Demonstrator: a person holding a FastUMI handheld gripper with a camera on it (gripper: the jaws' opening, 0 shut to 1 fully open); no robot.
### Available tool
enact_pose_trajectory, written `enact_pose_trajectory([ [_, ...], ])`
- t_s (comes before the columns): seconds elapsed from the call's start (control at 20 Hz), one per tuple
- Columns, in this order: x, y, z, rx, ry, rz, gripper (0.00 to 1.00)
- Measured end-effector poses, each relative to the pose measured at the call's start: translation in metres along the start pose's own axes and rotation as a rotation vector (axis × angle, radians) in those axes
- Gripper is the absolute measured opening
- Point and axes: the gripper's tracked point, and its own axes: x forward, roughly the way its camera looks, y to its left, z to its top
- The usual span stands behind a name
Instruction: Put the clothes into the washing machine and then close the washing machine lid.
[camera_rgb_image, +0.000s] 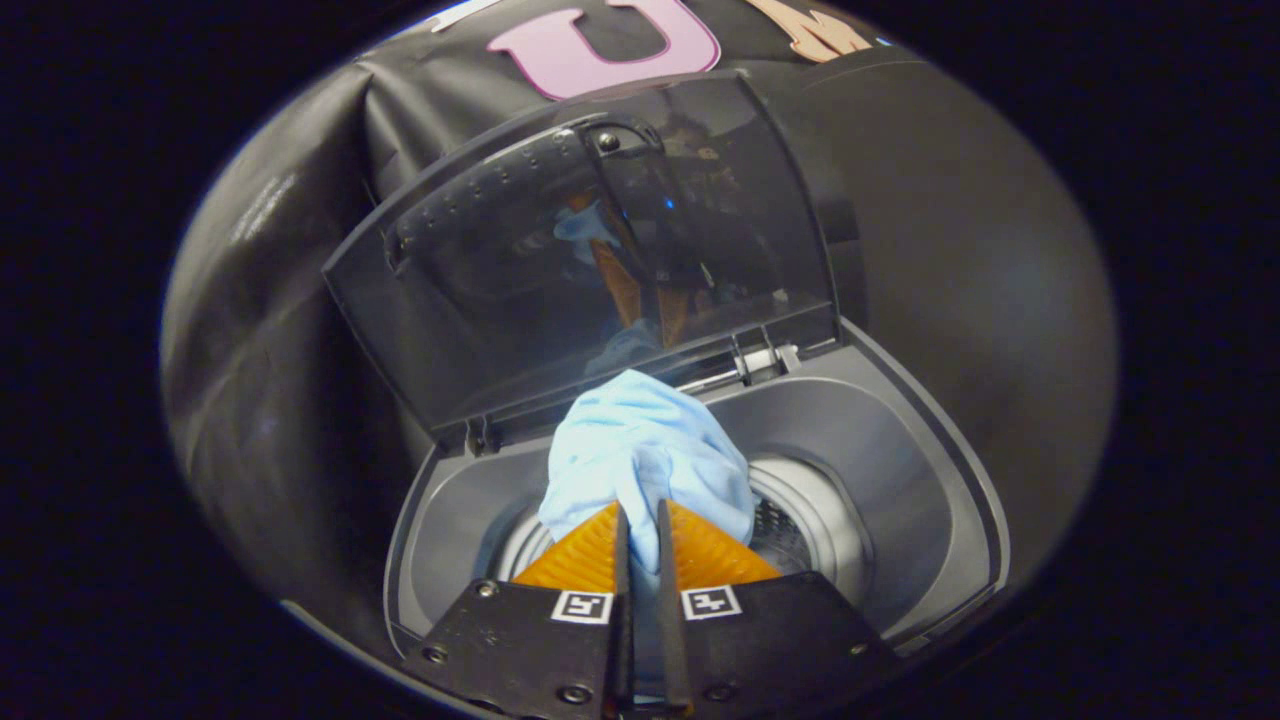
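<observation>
A light blue garment (640, 450) is bunched up and pinched between my fingers, hanging over the round drum opening (810, 520) of a grey top-loading washing machine (900, 440). My gripper (640, 515) is shut on the cloth, its fingers nearly together with fabric in the narrow gap. The machine's dark see-through lid (600, 250) stands raised behind the garment, hinged at the back of the machine. The cloth and my fingers hide most of the drum; a perforated metal wall shows to the right of the fingers.
The booth's black cloth wall (960, 250) wraps close behind and beside the machine. The machine's grey top rim (960, 500) rings the drum opening. The raised lid leans just beyond the garment.
</observation>
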Motion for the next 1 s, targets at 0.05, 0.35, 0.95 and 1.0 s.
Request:
enact_pose_trajectory([
  [0.05, -0.001, -0.001, -0.001, 0.006, 0.010, -0.007, 0.13],
  [0.35, -0.014, -0.008, -0.010, 0.040, 0.037, -0.009, 0.18],
  [0.95, -0.115, -0.015, 0.071, -0.109, -0.088, -0.012, 0.97],
  [1.0, -0.121, -0.015, 0.082, -0.118, -0.112, -0.017, 0.97],
])
